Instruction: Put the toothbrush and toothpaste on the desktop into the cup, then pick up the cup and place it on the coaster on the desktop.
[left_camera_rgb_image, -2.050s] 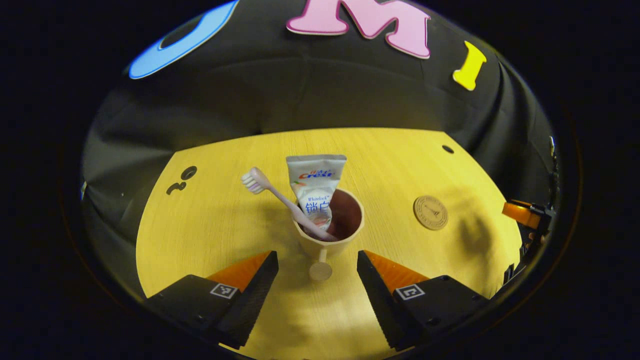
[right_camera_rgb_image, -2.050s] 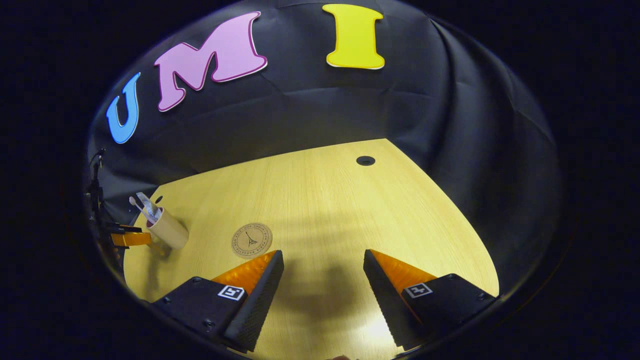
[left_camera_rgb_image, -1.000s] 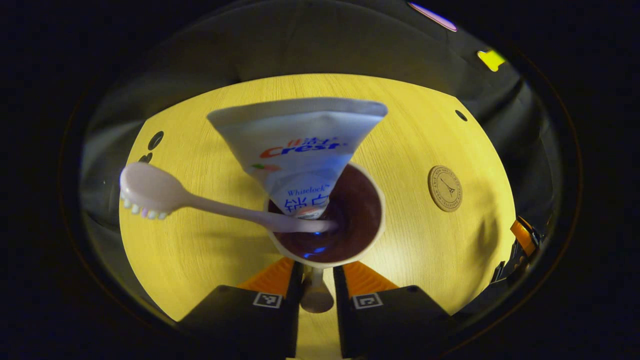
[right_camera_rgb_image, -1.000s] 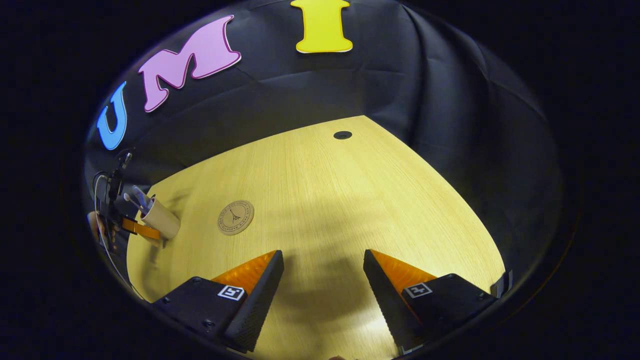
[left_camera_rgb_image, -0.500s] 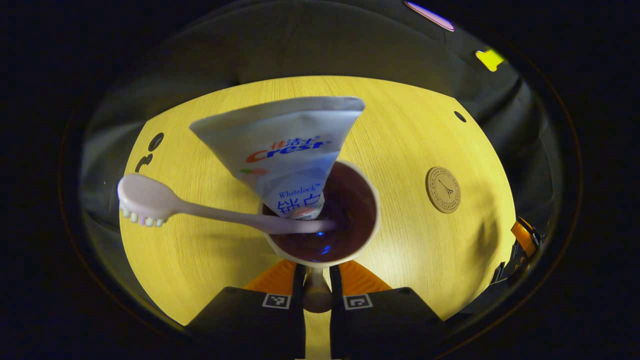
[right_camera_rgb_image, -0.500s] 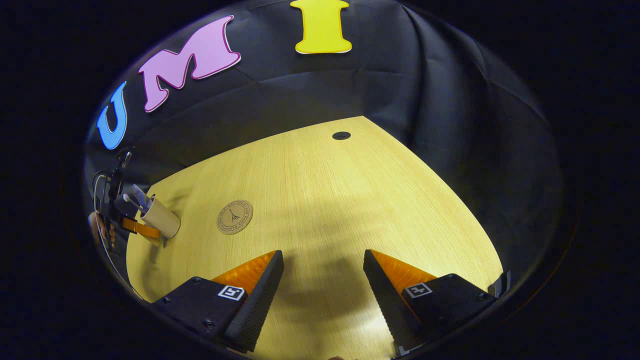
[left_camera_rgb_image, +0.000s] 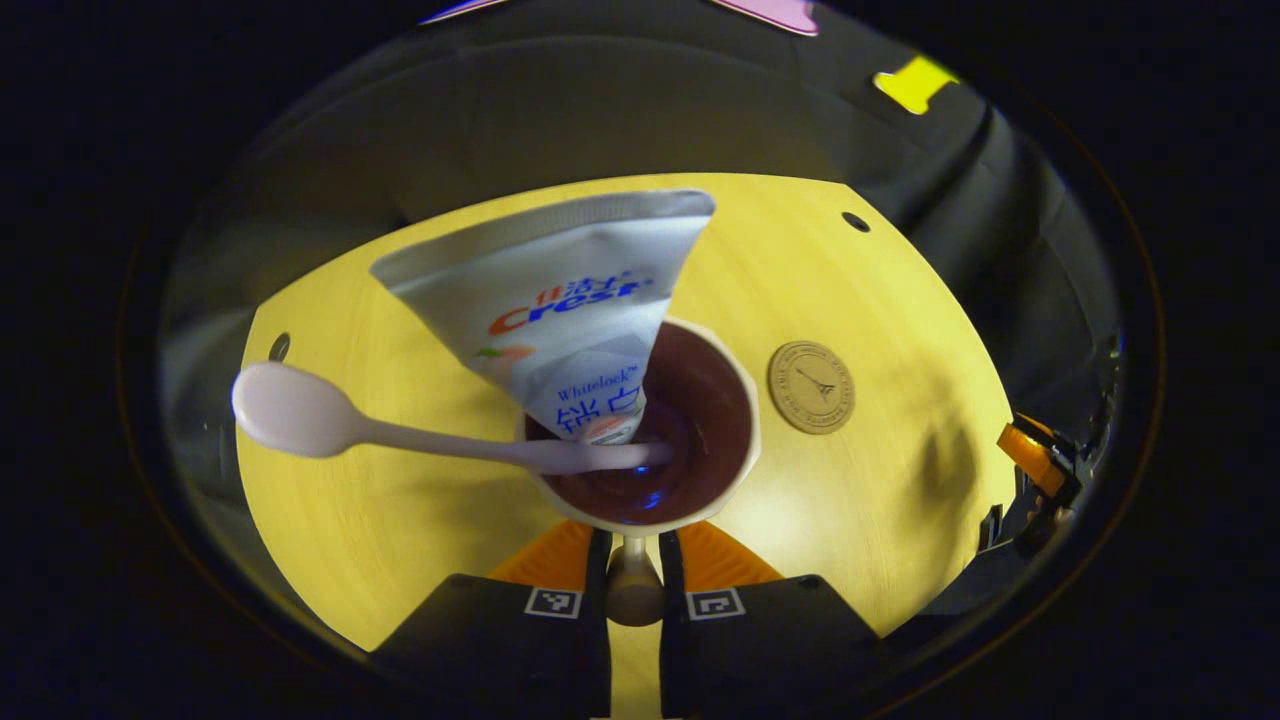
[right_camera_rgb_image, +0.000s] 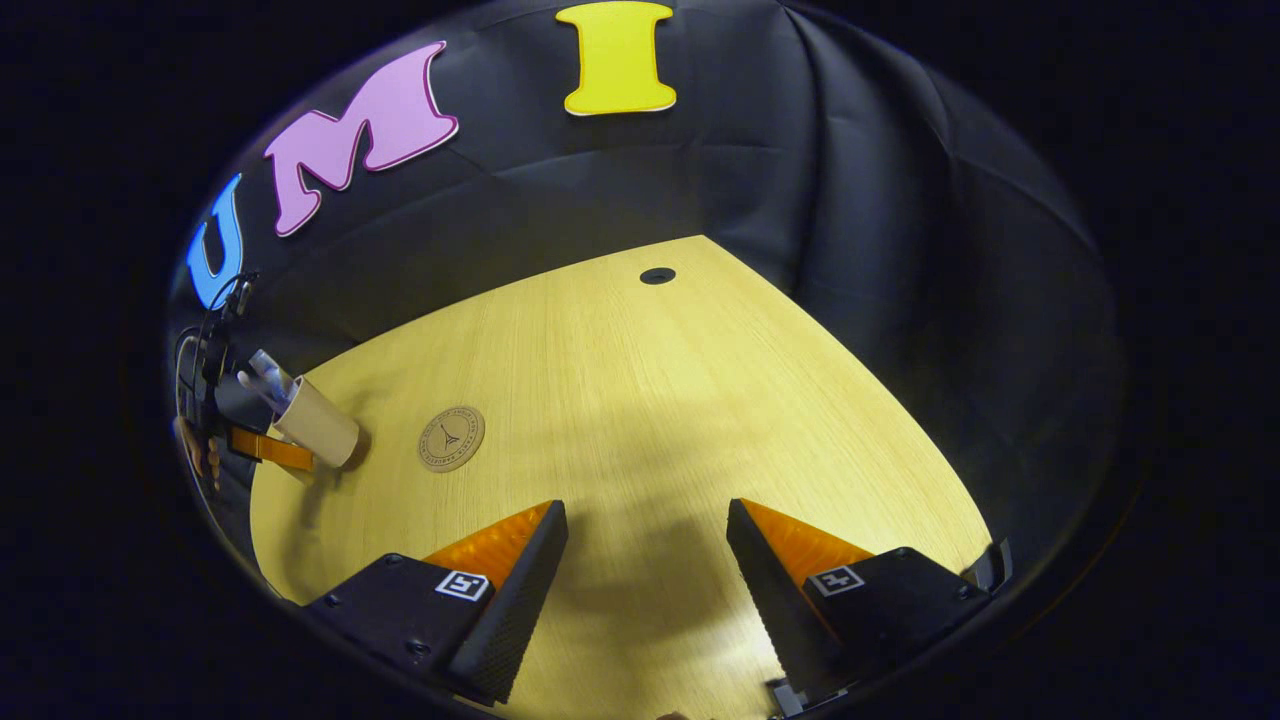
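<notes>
Cup (left_camera_rgb_image: 740, 440): beige outside, dark reddish inside, with a short stub handle (left_camera_rgb_image: 633, 590) on the near side; in the right gripper view the cup (right_camera_rgb_image: 318, 428) sits tilted near the table's left edge, and whether its base touches the wood cannot be told.

Contents: toothpaste (left_camera_rgb_image: 560, 300) standing cap-down in the cup, its flat crimped end up; printed on the tube are "Crest" in red, "Whitelock" in blue, and blue Chinese characters. Toothbrush (left_camera_rgb_image: 400, 432) also in the cup, pale pink, its handle end in the bowl and its head out over the rim toward the table's left edge, the back of the head toward the camera.

Left gripper (left_camera_rgb_image: 633, 590): fingers drawn in close, one on each side of the stub handle and pressing on it; in the right gripper view it (right_camera_rgb_image: 262, 449) shows at the cup, with part of a hand (right_camera_rgb_image: 195, 450) behind it.

Coaster (left_camera_rgb_image: 811, 387): round, tan, a small tower emblem at centre with ring lettering too small to read; lies flat on the table (left_camera_rgb_image: 880, 500) just right of the cup, bare; in the right gripper view the coaster (right_camera_rgb_image: 451, 438) is beside the cup, apart from it.

Right gripper (right_camera_rgb_image: 646, 580): fingers spread wide, nothing between them, over bare wood near the table's near edge, well apart from the cup.
</notes>
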